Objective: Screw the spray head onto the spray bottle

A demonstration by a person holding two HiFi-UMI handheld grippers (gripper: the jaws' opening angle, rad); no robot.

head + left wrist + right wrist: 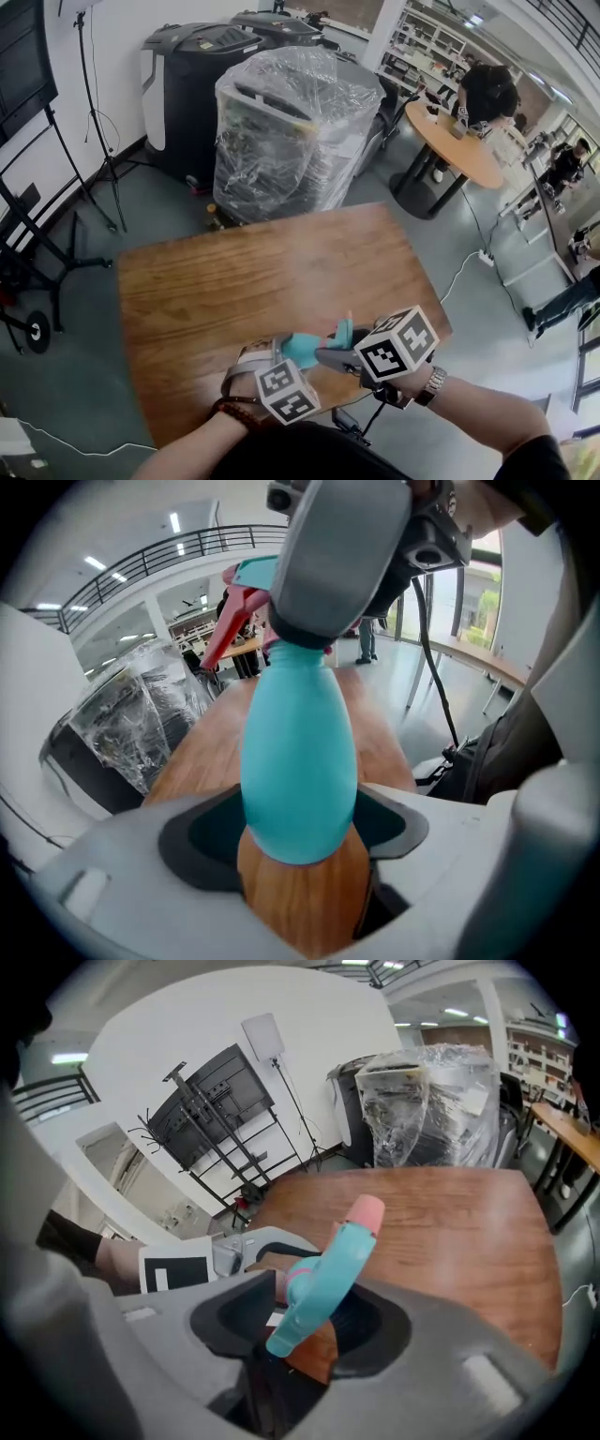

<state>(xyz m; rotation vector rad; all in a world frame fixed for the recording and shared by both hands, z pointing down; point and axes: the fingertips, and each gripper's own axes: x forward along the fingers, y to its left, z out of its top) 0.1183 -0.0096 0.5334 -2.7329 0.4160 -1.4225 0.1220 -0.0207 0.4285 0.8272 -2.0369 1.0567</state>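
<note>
My left gripper [274,352] is shut on the teal spray bottle [302,349], low over the near edge of the wooden table [262,272]. In the left gripper view the bottle's body [300,752] sits between the dark pads of the left gripper [300,850]. The right gripper's grey body [342,555] covers the bottle's neck. The teal spray head [328,1269], with a pink nozzle [367,1211] and a red trigger [230,621], sits on the bottle's neck. It stands between the jaws of my right gripper [305,1326], and a dark gap shows on each side of it. That gripper [337,356] meets the bottle from the right.
Beyond the table's far edge stand a pallet wrapped in clear plastic [295,127] and black machines [187,89]. Tripod stands [94,141] are at the left. People sit at a round table [459,150] at the back right. A white cable [469,267] lies on the floor.
</note>
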